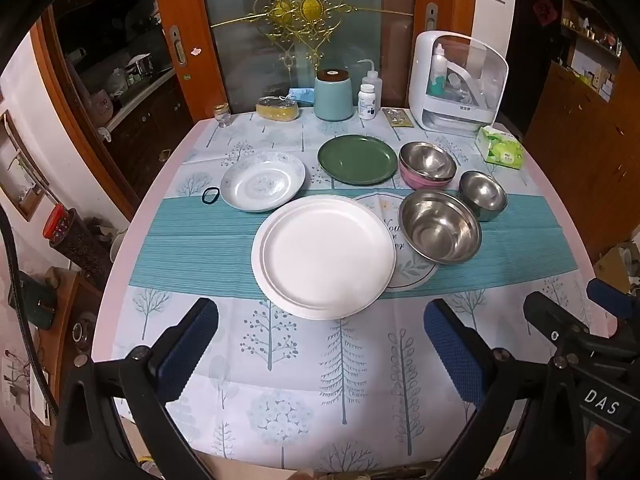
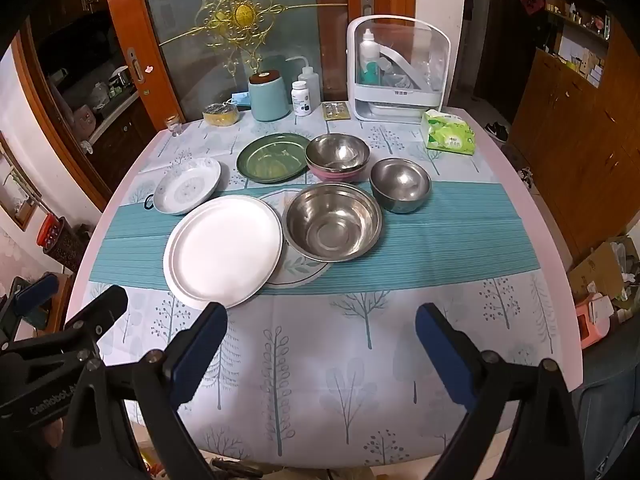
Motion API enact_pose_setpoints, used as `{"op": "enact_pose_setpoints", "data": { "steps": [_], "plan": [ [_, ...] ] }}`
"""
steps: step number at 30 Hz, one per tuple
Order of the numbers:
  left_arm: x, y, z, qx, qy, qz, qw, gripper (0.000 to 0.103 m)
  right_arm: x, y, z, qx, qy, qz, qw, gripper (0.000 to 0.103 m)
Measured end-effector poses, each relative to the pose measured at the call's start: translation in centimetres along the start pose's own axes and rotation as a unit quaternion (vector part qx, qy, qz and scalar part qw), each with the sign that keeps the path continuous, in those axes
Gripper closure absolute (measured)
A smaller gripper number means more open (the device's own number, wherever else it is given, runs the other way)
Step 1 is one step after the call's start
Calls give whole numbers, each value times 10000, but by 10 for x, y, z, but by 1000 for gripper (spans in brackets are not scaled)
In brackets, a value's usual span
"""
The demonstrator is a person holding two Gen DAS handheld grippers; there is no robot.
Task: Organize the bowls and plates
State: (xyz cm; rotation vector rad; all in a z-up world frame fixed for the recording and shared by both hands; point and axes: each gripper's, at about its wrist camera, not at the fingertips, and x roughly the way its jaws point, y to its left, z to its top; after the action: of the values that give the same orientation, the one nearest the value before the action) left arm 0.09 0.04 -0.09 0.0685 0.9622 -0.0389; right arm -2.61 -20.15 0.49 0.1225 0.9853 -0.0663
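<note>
I have both grippers hanging over the near edge of the table (image 1: 168, 184), tilted down at the dishes, neither touching anything. The left gripper (image 1: 320, 344) has its fingers (image 1: 188, 344) spread wide apart with only tablecloth between them; the right gripper (image 2: 320, 344) is just as wide, fingers (image 2: 444, 352) apart and holding nothing. In the left view the right gripper pokes in at the lower right corner; in the right view the left one shows at the lower left.

The dishes sit mid-frame in both views. In the left view the white plate (image 1: 324, 256) is dead centre, and it looks like two stacked, one rim showing under the other. Just right of it, rims almost touching, is the big steel bowl (image 1: 440, 226). Right and above that stands the small steel bowl (image 1: 482, 194). Above centre lies the green plate (image 1: 357, 159), and beside it on the right a steel bowl nested in a pink bowl (image 1: 424, 182). The patterned plate (image 1: 262, 181) sits left of centre, close to the white plate's upper rim, with a dark hair tie (image 1: 211, 195) at its left edge.

Along the top edge of the table I see a teal canister (image 1: 333, 96), bottles, a white rack (image 1: 456, 80) and a tissue pack (image 1: 500, 148) at right.
</note>
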Motion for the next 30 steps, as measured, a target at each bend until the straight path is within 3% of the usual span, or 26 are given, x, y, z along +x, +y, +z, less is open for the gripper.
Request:
{"op": "enact_pose_setpoints", "data": {
  "steps": [7, 30],
  "plan": [
    [-8, 1, 11, -24, 16, 24, 10000, 1, 1, 0, 0, 0, 3, 6, 10000, 7],
    [3, -1, 4, -66, 6, -206, 9998, 3, 3, 0, 3, -1, -6, 10, 10000, 7]
  ]
}}
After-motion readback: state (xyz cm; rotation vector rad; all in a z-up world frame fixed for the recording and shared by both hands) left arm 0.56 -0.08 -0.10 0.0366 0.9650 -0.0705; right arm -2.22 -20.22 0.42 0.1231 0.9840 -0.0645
